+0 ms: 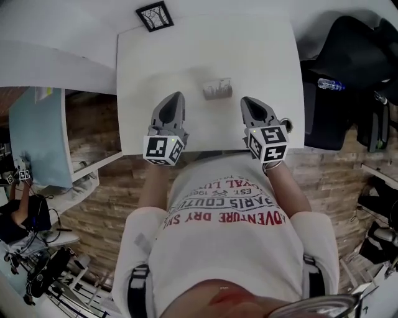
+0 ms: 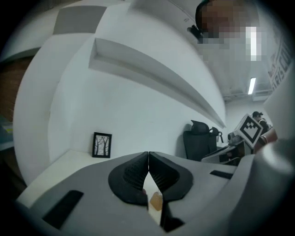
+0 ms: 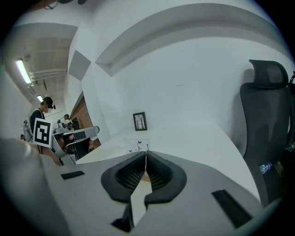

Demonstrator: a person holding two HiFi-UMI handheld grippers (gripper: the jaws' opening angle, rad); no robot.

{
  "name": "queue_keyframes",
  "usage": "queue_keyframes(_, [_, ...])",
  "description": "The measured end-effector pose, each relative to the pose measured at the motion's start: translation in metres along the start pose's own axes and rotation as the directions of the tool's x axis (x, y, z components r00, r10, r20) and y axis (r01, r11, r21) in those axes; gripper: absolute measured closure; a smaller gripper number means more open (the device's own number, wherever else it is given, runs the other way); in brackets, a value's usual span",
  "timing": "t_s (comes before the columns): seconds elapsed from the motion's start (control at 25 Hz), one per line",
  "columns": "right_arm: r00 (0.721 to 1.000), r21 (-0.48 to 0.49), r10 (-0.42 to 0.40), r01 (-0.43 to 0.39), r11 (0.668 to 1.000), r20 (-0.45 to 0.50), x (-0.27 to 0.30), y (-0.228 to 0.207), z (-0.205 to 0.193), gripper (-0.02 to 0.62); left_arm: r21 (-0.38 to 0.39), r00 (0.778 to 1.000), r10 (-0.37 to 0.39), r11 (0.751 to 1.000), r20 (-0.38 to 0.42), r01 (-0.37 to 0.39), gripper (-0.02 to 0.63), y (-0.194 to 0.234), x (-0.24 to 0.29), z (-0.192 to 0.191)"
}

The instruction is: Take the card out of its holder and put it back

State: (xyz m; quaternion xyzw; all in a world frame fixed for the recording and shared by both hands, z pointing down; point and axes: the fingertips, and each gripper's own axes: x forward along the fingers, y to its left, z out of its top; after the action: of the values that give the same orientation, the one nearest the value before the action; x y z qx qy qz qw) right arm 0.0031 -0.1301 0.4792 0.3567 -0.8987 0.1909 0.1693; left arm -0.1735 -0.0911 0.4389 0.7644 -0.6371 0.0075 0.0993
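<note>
Head view: the card point(image 1: 217, 87) stands in its holder point(image 1: 217, 95) at upper centre, ahead of and between the left gripper point(image 1: 176, 97) and the right gripper point(image 1: 247, 100). Both have their jaws pressed together on nothing. The card looks light, thin and bendy, so pinch its top edge.

The table point(image 1: 186, 56) is plain white; the framed picture point(image 1: 155, 16) has a black frame around black bare trees on white; the card point(image 3: 138, 146) is white with small dark figures; the left gripper point(image 1: 177, 95) and right gripper point(image 1: 247, 99) are grey, their pads point(image 2: 133, 173) black and ribbed, their cubes point(image 1: 164, 149) white with black square markers; the floor point(image 1: 99, 205) shows brown wood planks; the chair point(image 1: 348, 56) is black; the shirt point(image 1: 230, 261) is white with red and dark lettering.
</note>
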Motion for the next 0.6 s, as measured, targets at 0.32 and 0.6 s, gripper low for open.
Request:
queue_keyframes(0.32, [0.996,-0.082,0.046,-0.04,0.996,0.071,-0.009,0.003,0.023,0.569,-0.002,0.967,0.243,0.97,-0.076,-0.244,0.578,-0.003,-0.03,0.004])
queue_keyframes(0.6, [0.992,-0.132,0.033,-0.017,0.991,0.118,-0.025,-0.001,0.036,0.569,-0.04,0.961,0.259,0.964,-0.096,-0.264,0.578,-0.031,-0.035,0.014])
